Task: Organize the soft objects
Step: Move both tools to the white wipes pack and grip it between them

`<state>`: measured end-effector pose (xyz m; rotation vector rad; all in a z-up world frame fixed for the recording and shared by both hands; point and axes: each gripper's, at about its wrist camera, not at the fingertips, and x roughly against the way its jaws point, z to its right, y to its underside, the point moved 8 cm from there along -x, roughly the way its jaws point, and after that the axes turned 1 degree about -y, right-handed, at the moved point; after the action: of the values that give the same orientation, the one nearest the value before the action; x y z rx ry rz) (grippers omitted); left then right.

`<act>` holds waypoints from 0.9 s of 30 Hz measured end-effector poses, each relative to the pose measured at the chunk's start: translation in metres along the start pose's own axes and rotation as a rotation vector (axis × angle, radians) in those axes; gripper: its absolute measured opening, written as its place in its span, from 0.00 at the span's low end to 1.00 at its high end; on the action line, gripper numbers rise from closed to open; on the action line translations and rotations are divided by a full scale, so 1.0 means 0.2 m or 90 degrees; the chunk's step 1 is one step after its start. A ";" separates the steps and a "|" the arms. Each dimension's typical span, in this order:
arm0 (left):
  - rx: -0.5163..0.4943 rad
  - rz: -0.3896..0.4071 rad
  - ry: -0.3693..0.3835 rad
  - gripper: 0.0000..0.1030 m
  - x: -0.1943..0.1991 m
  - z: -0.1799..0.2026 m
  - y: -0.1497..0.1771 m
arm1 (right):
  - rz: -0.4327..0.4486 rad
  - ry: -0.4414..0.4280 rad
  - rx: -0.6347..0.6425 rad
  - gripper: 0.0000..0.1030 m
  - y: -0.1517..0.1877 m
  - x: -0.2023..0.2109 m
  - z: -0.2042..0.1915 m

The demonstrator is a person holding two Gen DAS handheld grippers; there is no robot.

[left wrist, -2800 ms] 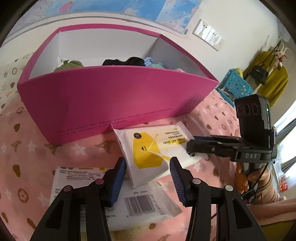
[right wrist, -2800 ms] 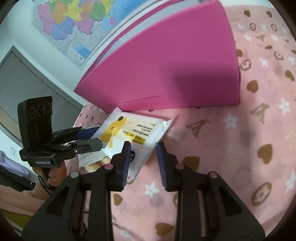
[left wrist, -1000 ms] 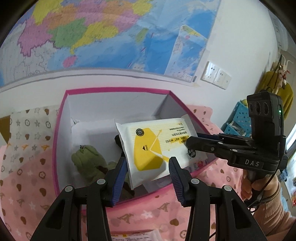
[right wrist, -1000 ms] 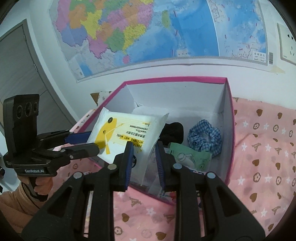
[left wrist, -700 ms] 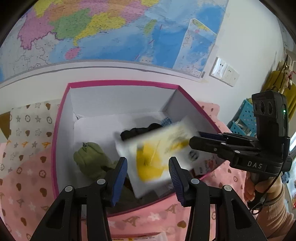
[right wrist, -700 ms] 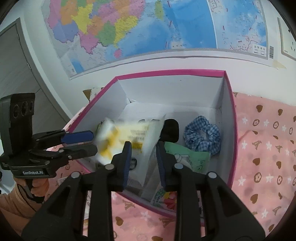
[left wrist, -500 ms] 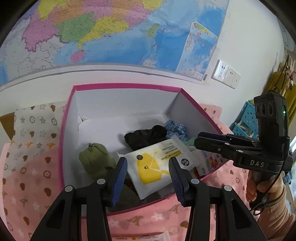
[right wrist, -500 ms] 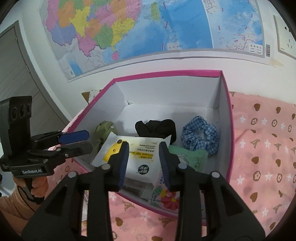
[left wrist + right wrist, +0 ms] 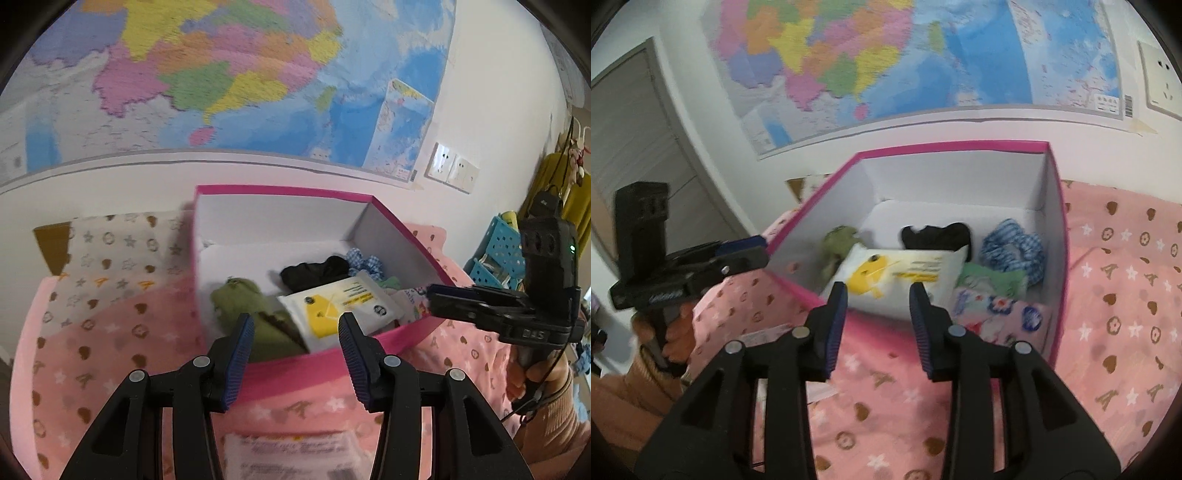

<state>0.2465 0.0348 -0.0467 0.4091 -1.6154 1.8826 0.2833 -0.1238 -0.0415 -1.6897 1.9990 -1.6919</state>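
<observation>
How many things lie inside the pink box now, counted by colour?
Green plush: 1
Black cloth: 1
Blue checked scrunchie: 1
White and yellow wipes pack: 1
Green packet: 1
Floral packet: 1
Total: 6 in the box

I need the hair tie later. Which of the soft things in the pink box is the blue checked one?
The blue-and-white checked scrunchie, lying against the pink box's right wall, beside the black fabric piece. The other things are green, black, or printed packets.
</observation>
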 end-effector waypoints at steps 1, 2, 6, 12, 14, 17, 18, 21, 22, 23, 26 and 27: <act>0.001 -0.002 -0.002 0.48 0.02 -0.01 0.01 | -0.002 -0.007 0.002 0.42 0.01 0.01 -0.02; 0.004 -0.005 -0.007 0.48 0.03 -0.03 0.03 | -0.003 -0.017 0.003 0.42 0.03 0.01 -0.04; 0.009 -0.031 -0.019 0.48 0.04 -0.08 0.14 | -0.028 -0.073 -0.013 0.44 0.13 0.01 -0.12; 0.037 -0.082 -0.012 0.48 0.00 -0.12 0.31 | -0.093 -0.139 -0.052 0.45 0.32 -0.10 -0.19; 0.047 -0.094 -0.013 0.48 -0.01 -0.14 0.35 | -0.117 -0.151 -0.067 0.45 0.37 -0.15 -0.21; 0.061 -0.104 -0.013 0.48 -0.01 -0.17 0.41 | -0.140 -0.166 -0.085 0.45 0.44 -0.19 -0.23; 0.065 -0.106 -0.013 0.48 -0.01 -0.17 0.42 | -0.145 -0.170 -0.089 0.45 0.45 -0.20 -0.23; 0.077 -0.112 -0.013 0.48 0.00 -0.19 0.44 | -0.157 -0.182 -0.104 0.45 0.48 -0.24 -0.24; 0.080 -0.114 -0.011 0.48 0.00 -0.20 0.45 | -0.159 -0.183 -0.108 0.45 0.49 -0.24 -0.25; 0.082 -0.116 -0.010 0.48 0.01 -0.20 0.46 | -0.162 -0.184 -0.114 0.45 0.50 -0.25 -0.24; 0.087 -0.123 -0.004 0.48 0.00 -0.21 0.48 | -0.170 -0.196 -0.132 0.45 0.52 -0.26 -0.24; 0.089 -0.125 -0.002 0.48 0.00 -0.21 0.48 | -0.174 -0.200 -0.138 0.46 0.54 -0.27 -0.24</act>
<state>0.1923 0.0690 -0.1299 0.6079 -1.3945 1.8504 0.2032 -0.0715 -0.1284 -2.2258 1.9306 -1.1983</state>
